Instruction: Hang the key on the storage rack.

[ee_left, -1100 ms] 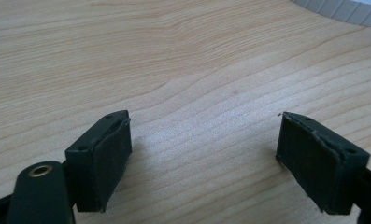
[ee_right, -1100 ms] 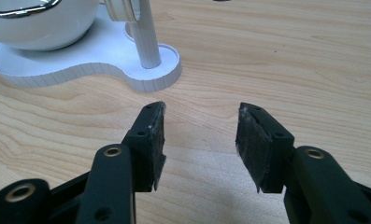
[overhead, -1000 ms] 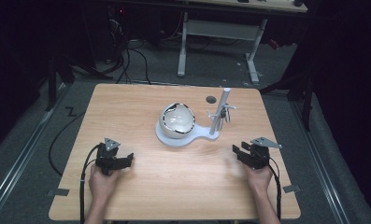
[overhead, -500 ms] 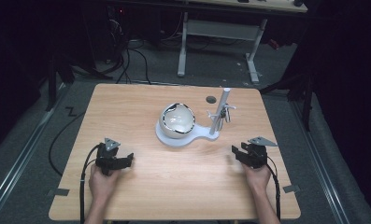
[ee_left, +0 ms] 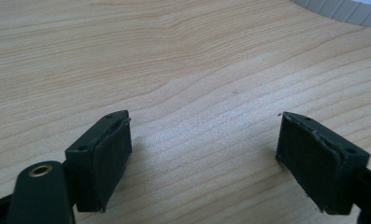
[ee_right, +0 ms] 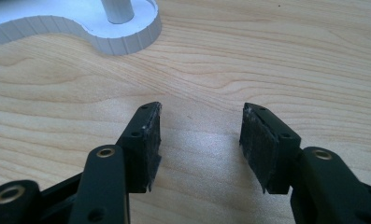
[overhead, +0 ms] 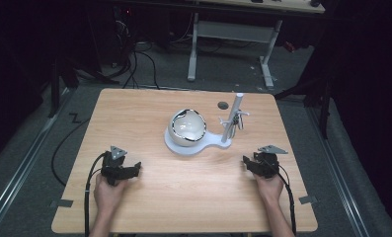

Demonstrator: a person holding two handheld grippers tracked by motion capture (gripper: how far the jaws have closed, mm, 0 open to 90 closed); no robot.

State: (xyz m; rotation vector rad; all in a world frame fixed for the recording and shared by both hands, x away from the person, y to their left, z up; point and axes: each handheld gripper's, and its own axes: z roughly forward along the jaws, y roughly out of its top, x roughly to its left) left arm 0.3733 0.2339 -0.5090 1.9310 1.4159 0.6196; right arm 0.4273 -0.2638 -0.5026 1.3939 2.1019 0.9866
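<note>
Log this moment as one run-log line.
left gripper: open, empty, over wooden table | right gripper: open, empty, jaws just been opening | white round bowl on white stand base: untouched

bowl [overhead: 187, 127]: white, glossy, tilted on stand | stand [overhead: 189, 147]: white, flat ribbed-edged base, mid-table | post [overhead: 232, 118]: white, upright at base's right end, small metal hooks beside it
</note>
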